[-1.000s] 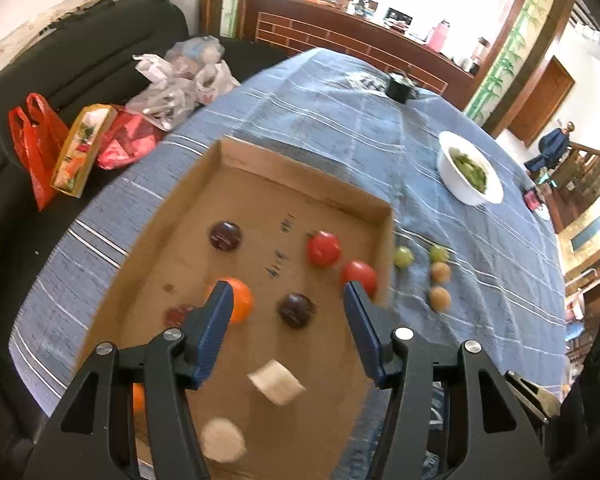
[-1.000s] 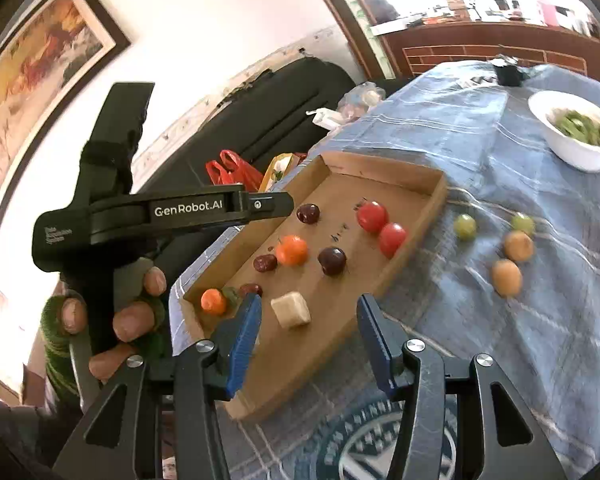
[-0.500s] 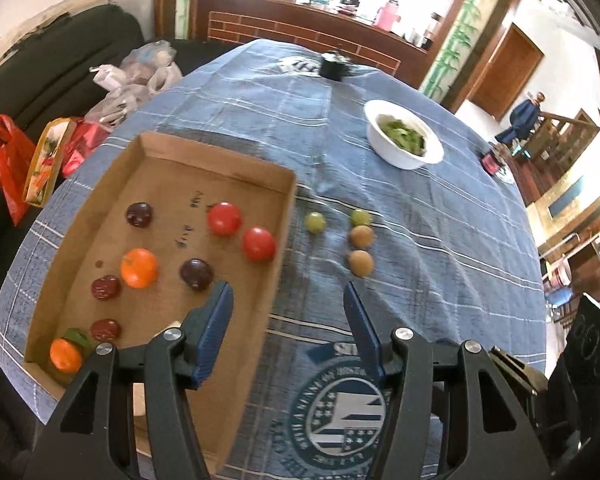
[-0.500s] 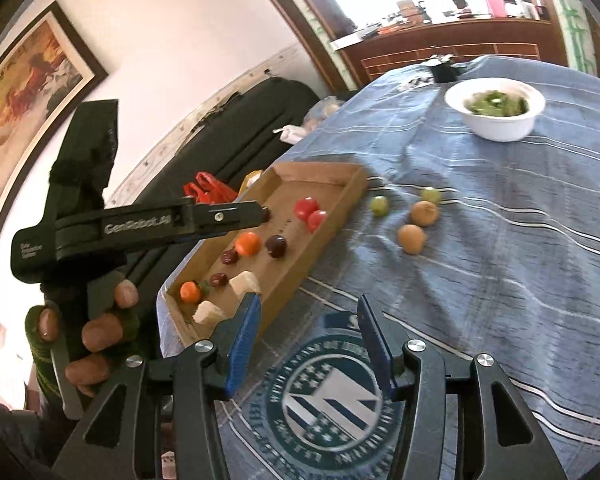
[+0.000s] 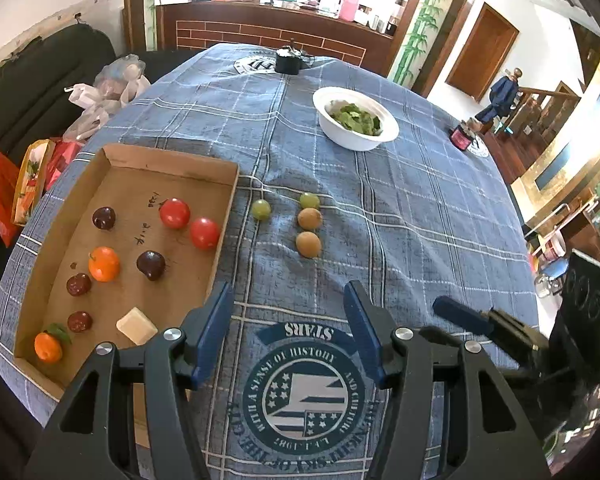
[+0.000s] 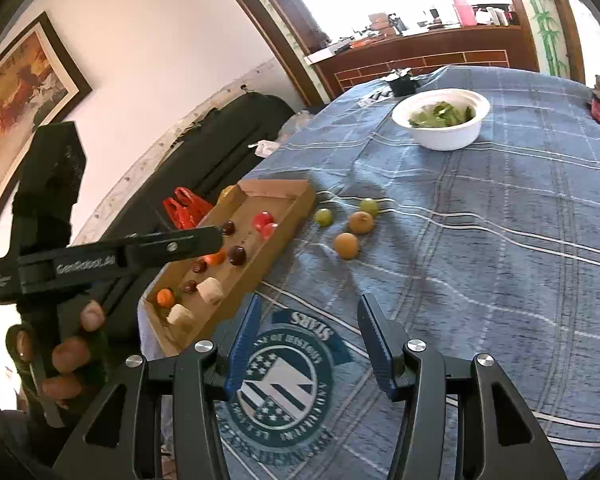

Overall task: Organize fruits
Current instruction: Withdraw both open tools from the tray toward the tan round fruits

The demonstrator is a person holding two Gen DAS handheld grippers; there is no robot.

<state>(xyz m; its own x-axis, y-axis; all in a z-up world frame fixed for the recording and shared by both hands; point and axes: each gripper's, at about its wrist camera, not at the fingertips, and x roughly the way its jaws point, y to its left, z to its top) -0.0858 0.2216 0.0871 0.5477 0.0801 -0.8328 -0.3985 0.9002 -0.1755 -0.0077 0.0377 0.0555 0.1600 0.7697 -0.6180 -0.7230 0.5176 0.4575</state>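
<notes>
Between picks: both tongs released, empty, above the worktop (image 5: 420,208).
Left tongs (image 5: 288,328), right tongs (image 6: 306,340); four loose fruits beside cardboard tray (image 5: 224,216); nearest brown fruit (image 5: 308,244) probably next, needing descent and closure.

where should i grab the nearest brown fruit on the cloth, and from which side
Take the nearest brown fruit across its widest middle, coming straight down from above. It is round, so any jaw line works, but a second brown fruit sits close behind it, so put the fingers on its left and right, where the cloth is bare. The right hand-held gripper is open and looks nearer.
</notes>
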